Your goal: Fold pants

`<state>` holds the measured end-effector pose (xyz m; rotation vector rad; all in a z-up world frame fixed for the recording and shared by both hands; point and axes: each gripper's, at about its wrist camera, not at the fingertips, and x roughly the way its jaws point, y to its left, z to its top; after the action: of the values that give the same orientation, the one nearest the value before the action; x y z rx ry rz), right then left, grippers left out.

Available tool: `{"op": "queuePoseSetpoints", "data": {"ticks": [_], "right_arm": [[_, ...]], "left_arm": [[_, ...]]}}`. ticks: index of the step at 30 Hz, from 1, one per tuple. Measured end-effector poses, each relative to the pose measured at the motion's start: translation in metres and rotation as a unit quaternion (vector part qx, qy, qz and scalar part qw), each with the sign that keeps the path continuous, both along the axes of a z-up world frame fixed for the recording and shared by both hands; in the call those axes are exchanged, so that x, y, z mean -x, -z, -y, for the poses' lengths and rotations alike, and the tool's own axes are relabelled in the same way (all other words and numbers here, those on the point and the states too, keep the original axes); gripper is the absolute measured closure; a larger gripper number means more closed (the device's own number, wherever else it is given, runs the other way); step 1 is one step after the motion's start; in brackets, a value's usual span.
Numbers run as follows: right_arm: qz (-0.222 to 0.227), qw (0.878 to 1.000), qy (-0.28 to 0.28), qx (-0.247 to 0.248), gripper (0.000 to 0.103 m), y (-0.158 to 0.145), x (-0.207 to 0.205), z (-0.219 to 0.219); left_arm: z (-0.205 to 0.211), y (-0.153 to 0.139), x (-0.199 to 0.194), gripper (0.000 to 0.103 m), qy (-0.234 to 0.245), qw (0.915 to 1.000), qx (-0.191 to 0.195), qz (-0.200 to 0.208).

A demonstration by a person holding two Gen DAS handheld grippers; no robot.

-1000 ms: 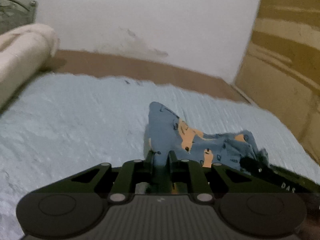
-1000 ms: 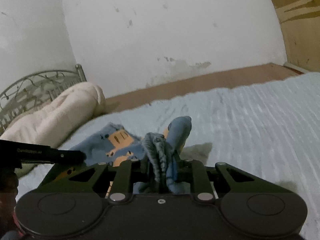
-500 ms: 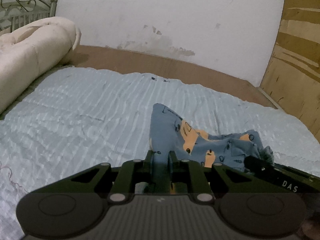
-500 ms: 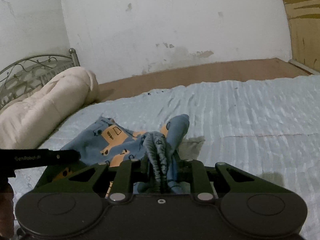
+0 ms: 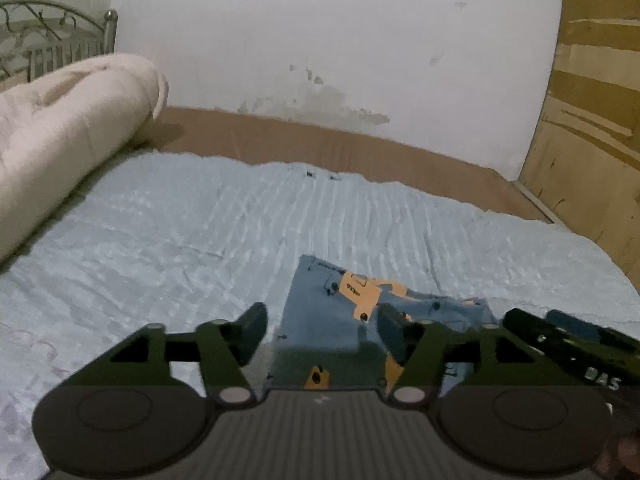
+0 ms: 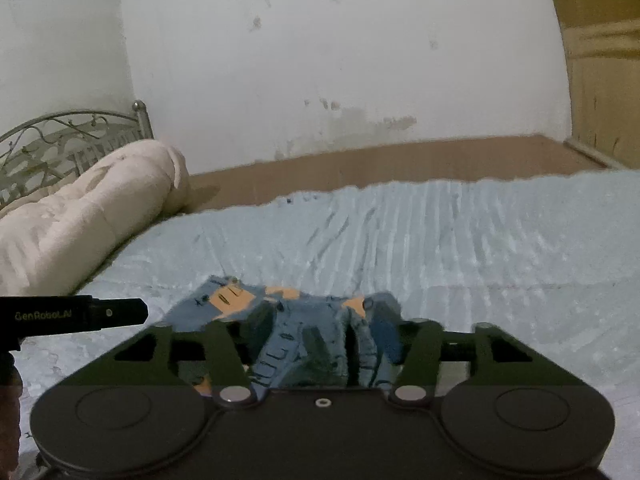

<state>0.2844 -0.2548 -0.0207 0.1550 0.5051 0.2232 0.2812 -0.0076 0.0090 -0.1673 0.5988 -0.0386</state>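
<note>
Both the left gripper (image 5: 322, 330) and the right gripper (image 6: 326, 330), clamped on the pants (image 5: 340, 312) 0.5 s ago, now stand spread open, the garment lying released on the bed (image 5: 180, 232).

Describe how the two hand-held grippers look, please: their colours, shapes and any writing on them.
Both are black. The left gripper and right gripper share a ribbed body, two round discs at the sides, angular link arms with triangular cut-outs and silver pivot pins. Seen from the other camera, the left one reads "GenRobot.AI" and the right one shows "DAS". No cables or sleeves are visible.
</note>
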Motion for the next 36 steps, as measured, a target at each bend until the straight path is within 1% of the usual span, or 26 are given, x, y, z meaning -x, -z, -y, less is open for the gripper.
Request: {"op": "queuePoseSetpoints", "data": {"ticks": [1,2,3,4,5,6,7,8,14,17,19,25,29,33,36], "right_arm": [[0.008,1.000,0.001,0.001,0.026,-0.005,0.006,0.000],[0.019,1.000,0.000,0.003,0.019,-0.012,0.015,0.000],[0.026,1.000,0.000,0.006,0.016,-0.019,0.022,0.000],[0.036,0.999,0.001,0.010,0.012,-0.025,0.031,0.000],[0.047,0.999,0.002,0.013,0.008,-0.033,0.041,-0.001],[0.057,0.998,0.002,0.015,0.006,-0.040,0.051,-0.001],[0.065,0.998,0.001,0.017,0.003,-0.047,0.059,-0.001],[0.075,0.997,0.002,0.018,0.001,-0.054,0.069,-0.002],[0.101,0.995,0.002,0.009,0.001,-0.084,0.131,-0.002],[0.109,0.994,0.002,0.005,0.001,-0.092,0.165,-0.005],[0.111,0.994,0.002,0.006,0.001,-0.094,0.186,-0.007],[0.113,0.993,0.018,0.003,0.001,-0.082,0.249,-0.008],[0.115,0.993,0.022,0.019,0.001,-0.070,0.279,-0.011],[0.124,0.991,0.025,0.048,0.001,-0.058,0.303,-0.018],[0.123,0.990,0.022,0.060,0.001,-0.051,0.310,-0.025]], "left_arm": [[-0.001,-0.005,0.007,0.024,0.001,1.0000,-0.002,0.006],[-0.001,-0.011,0.014,0.021,0.002,0.9999,-0.003,0.012],[-0.002,-0.017,0.022,0.016,0.002,0.9998,-0.004,0.019],[-0.003,-0.022,0.031,0.011,0.002,0.9996,-0.006,0.026],[-0.004,-0.029,0.040,0.009,0.001,0.9994,-0.008,0.034],[-0.006,-0.034,0.050,0.004,0.001,0.9991,-0.010,0.041],[-0.007,-0.040,0.060,0.001,0.000,0.9987,-0.012,0.049],[-0.008,-0.046,0.069,0.001,0.000,0.9984,-0.015,0.055],[-0.016,-0.069,0.130,0.001,0.002,0.9957,-0.030,0.088],[-0.018,-0.070,0.162,0.001,0.005,0.9946,-0.037,0.097],[-0.018,-0.067,0.182,0.001,0.009,0.9944,-0.039,0.098],[-0.021,-0.047,0.226,0.001,0.021,0.9949,-0.051,0.084],[-0.026,-0.036,0.247,0.001,0.017,0.9952,-0.048,0.083],[-0.028,-0.026,0.257,0.001,0.017,0.9955,-0.055,0.075],[-0.030,-0.018,0.257,0.001,0.016,0.9960,-0.057,0.067]]}}
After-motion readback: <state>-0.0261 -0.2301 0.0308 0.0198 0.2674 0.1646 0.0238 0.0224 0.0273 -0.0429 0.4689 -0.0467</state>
